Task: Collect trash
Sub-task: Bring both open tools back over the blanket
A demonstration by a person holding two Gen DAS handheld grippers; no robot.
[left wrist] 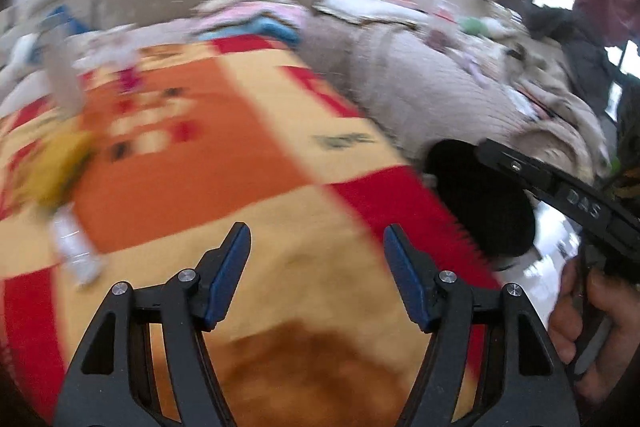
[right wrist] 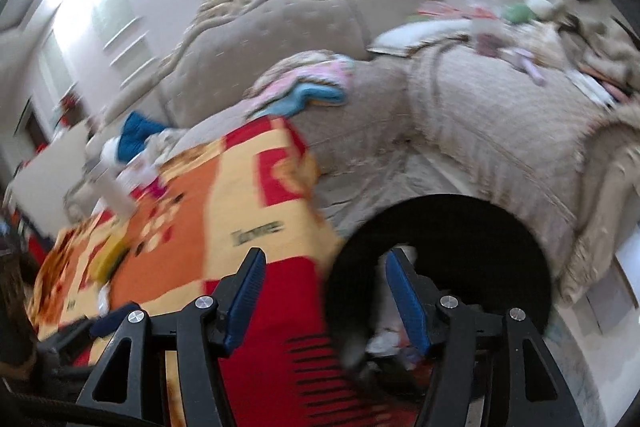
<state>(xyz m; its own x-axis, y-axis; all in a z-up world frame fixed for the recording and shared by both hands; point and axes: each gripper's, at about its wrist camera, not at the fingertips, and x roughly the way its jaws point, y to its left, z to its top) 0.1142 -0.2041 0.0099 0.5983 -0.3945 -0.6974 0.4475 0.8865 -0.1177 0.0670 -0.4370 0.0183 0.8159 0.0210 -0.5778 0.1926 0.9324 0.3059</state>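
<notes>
Plainly both tools, left tool and right tool, are gaping empty; wrappers are lying uncollected on the blanket beside the bin.

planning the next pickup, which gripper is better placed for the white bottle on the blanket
Left. The white bottle lies just left of the open left gripper; the open right gripper hangs over the black bin.

Right claw held wide apart, empty, over a red, orange and yellow blanket. Beside it, round black bin with pale scraps inside. Beyond, beige sofa, blurred.
</notes>
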